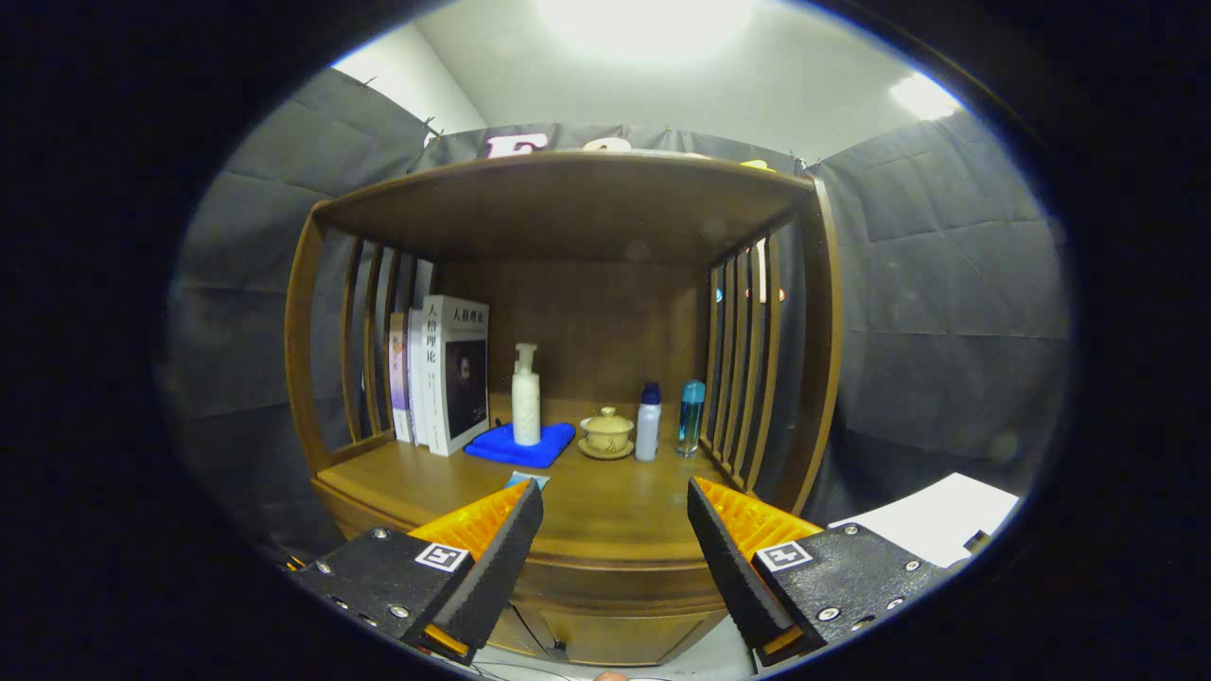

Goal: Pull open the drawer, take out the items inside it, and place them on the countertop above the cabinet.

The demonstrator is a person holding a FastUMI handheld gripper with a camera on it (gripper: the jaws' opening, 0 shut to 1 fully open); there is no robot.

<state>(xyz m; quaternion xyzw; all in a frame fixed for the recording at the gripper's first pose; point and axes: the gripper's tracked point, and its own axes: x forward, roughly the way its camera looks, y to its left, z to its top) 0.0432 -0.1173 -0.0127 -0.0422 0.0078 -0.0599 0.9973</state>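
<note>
Gripper view shows the gripper (615, 539) with its fingers spread wide and holding nothing, hovering in front of the wooden cabinet (568, 227), whose drawer (620, 582) sits shut just below the counter (605, 511), between and beyond the fingers. The drawer front looks stiff and smooth, likely to slide heavily, and no handle is visible, so its lower edge seems the likeliest hold. On the counter stand books (454, 374), a pump bottle (526, 397) on a blue cloth (520, 445), a lidded cup (606, 433) and two small bottles (649, 421), leaving room in front.
</note>
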